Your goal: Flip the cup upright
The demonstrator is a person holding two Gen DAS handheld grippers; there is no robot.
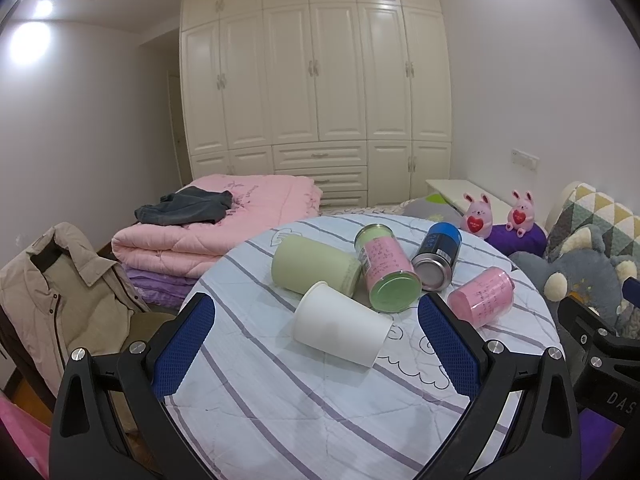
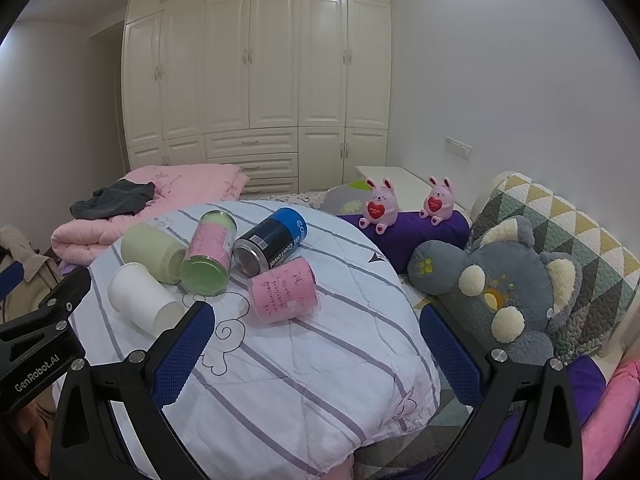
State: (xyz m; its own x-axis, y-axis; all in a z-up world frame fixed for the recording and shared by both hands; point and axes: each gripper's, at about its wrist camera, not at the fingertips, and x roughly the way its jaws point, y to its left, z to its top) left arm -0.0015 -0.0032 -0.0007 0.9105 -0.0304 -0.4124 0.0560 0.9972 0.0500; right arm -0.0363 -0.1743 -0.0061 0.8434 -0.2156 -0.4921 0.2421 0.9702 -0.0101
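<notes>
Left gripper (image 1: 316, 340) spread wide, holding nothing, hovering just short of the white cup (image 1: 340, 324). Right gripper (image 2: 316, 344) wide open too, touching nothing. Cup lying on its side on the striped quilt (image 1: 280, 408), near left of the pile, mouth toward the camera, inside hidden. Behind it: green cup (image 1: 314, 266), green-lidded can (image 1: 386, 268), blue can (image 1: 438, 256), pink can (image 1: 482, 296), all tipped over. Gray plush (image 2: 504, 284) fully visible only from the right wrist.
</notes>
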